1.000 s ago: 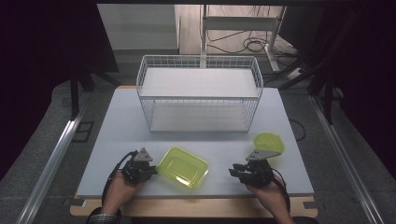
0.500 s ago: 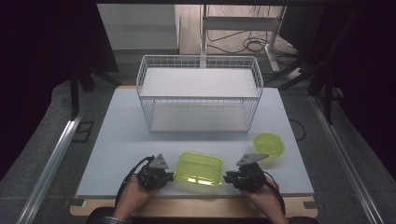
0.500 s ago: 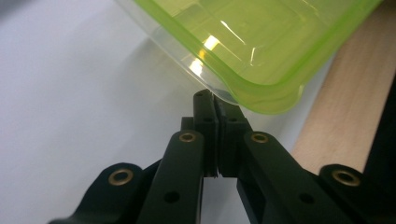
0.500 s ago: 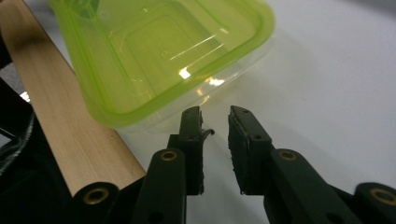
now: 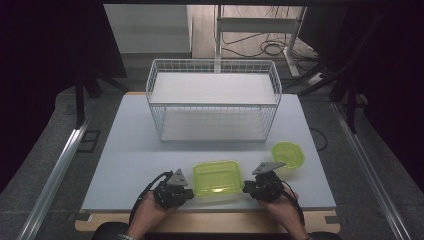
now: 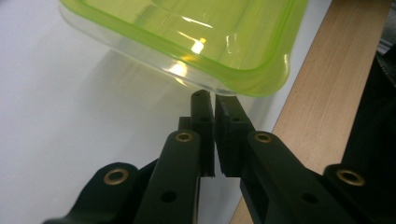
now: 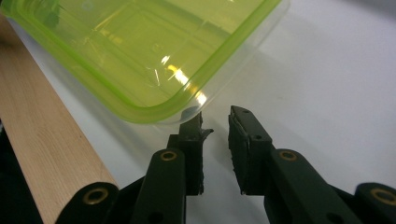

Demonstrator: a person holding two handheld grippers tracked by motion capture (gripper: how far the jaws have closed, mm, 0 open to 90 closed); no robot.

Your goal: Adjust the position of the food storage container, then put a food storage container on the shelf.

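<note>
A yellow-green rectangular container (image 5: 217,177) with a clear lower wall lies near the table's front edge, between my two grippers. My left gripper (image 5: 175,192) is at its left end. In the left gripper view its jaws (image 6: 212,98) are shut with nothing between them, the tips right under the container's rim (image 6: 187,32). My right gripper (image 5: 262,187) is at the container's right end. In the right gripper view it (image 7: 217,114) stands narrowly open and holds nothing, with one tip tucked under the container's corner (image 7: 140,51).
A white wire basket (image 5: 214,100) stands at the back middle of the white table (image 5: 130,150). A round yellow-green bowl (image 5: 288,154) sits just right of the right gripper. The wooden front edge (image 6: 322,102) runs close behind both grippers.
The container has slid to the right and turned square to the table's edge. My left gripper followed it rightward, and my right gripper shifted slightly left toward it.
</note>
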